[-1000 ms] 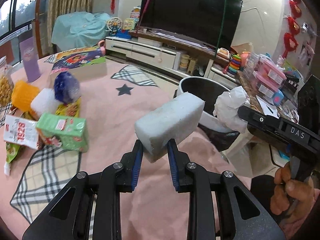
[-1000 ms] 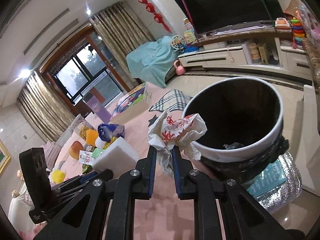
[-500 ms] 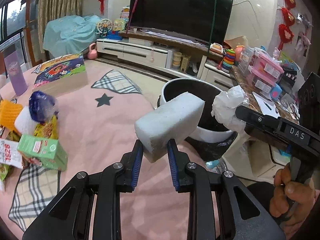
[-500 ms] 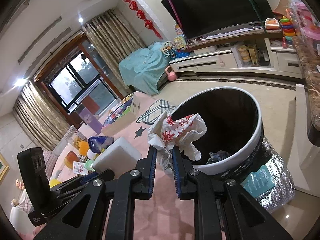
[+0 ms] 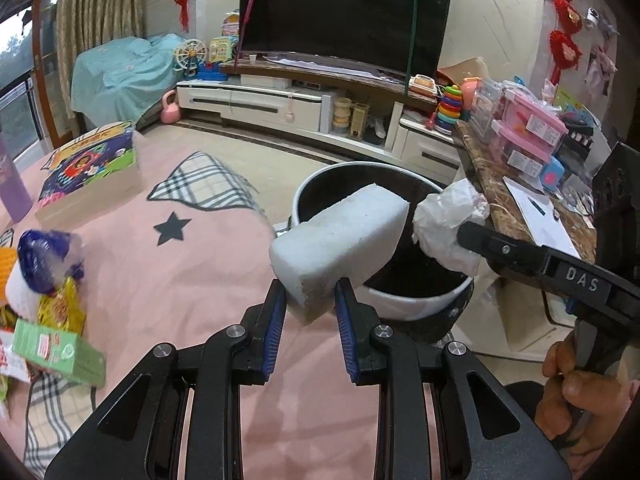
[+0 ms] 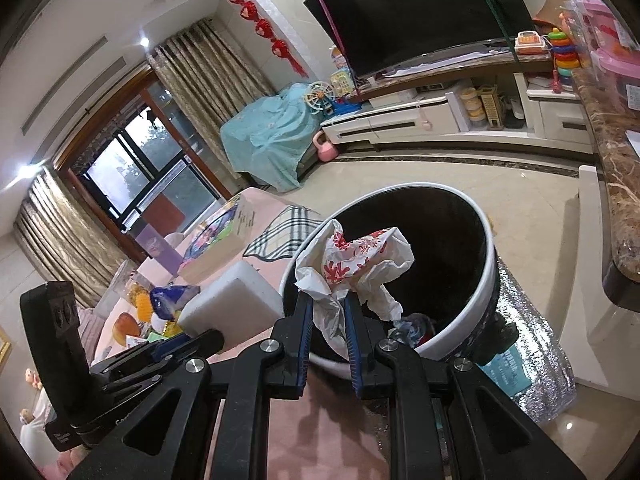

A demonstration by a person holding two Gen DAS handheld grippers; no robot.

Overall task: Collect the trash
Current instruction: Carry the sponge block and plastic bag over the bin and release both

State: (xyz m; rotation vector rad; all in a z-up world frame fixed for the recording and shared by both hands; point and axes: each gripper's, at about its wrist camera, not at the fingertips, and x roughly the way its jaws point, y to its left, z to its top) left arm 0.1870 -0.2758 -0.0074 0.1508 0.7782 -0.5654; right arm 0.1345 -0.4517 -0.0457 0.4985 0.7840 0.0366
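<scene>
Left gripper [image 5: 310, 300] clamps foam block [image 5: 340, 246].

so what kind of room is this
Most likely a family living room: a large flat-screen TV above a low white media cabinet, children's toys such as stacking rings, and floor-length curtains by a big window.

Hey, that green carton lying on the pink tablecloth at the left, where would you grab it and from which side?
Grip the green carton across its two long flat faces, coming down from above. It lies on its side, so the narrow width should suit the jaws; wrappers crowd its left end.
</scene>
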